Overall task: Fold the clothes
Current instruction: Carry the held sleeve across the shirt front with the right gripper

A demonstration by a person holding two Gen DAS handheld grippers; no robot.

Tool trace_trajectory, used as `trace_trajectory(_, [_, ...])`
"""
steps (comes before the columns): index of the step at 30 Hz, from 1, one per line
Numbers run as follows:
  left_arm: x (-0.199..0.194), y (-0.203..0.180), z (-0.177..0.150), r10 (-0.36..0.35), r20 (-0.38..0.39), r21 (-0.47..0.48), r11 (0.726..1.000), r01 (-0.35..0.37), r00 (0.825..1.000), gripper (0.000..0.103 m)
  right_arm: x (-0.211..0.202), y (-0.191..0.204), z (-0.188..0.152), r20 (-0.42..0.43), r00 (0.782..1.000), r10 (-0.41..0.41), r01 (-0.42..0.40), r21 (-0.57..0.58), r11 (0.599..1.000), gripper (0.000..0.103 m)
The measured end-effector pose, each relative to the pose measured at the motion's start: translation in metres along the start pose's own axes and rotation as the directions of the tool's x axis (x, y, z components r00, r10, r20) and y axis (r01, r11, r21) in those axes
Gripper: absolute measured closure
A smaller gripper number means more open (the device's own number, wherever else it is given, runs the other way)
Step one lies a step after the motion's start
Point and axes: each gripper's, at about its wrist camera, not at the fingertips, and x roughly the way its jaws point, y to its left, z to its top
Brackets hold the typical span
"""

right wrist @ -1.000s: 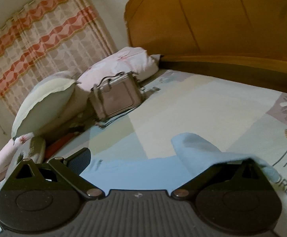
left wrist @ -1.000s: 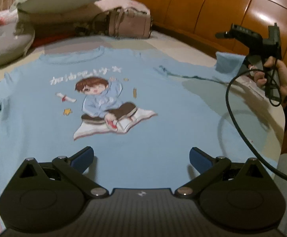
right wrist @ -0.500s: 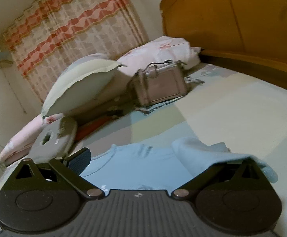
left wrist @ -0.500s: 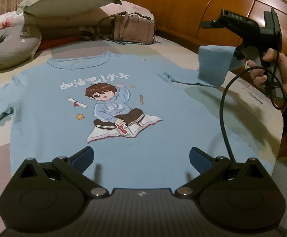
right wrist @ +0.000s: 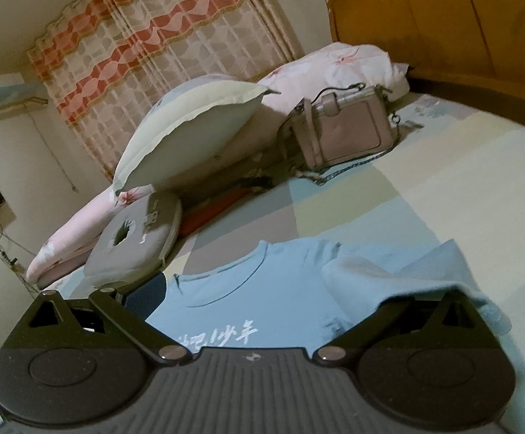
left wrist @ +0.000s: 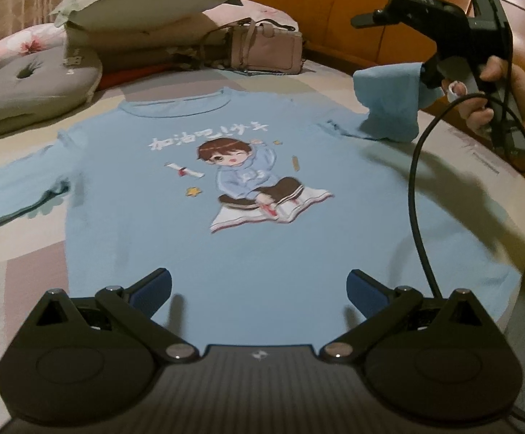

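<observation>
Patchwork bedsheet (right wrist: 461, 166); wooden headboard (left wrist: 352, 11), striped curtain (right wrist: 161, 36) behind.

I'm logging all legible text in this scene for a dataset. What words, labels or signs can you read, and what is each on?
"加油吧!少年": white print on the light blue shirt, above its cartoon figure.
"DAS": raised letters, only faintly legible, on the body of the right gripper.
Dark print on the bedsheet near its right edge: too blurred to read.
Small mark on the grey cushion: too blurred to read.

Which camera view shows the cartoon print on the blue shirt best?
The left wrist view: the whole cartoon print on the blue shirt shows there. The right wrist view shows only some white characters.
</observation>
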Motion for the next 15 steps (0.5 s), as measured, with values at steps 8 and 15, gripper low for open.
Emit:
trace_trajectory(8, [-0.003, 0.0, -0.005, 0.04, -0.015, 0.047, 0.998, -0.039, 0.999, 0.001, 0.017, 0.019, -0.01, -0.05, 0.998, 0.049, -0.049, 0.005, 0.999, 0.0])
trace_trajectory(15, [-0.006, 0.008, -0.008, 0.055, -0.014, 0.027, 0.998, -0.055, 0.998, 0.001, 0.023, 0.032, -0.02, -0.087, 0.991, 0.098, -0.098, 0.007, 0.995, 0.0])
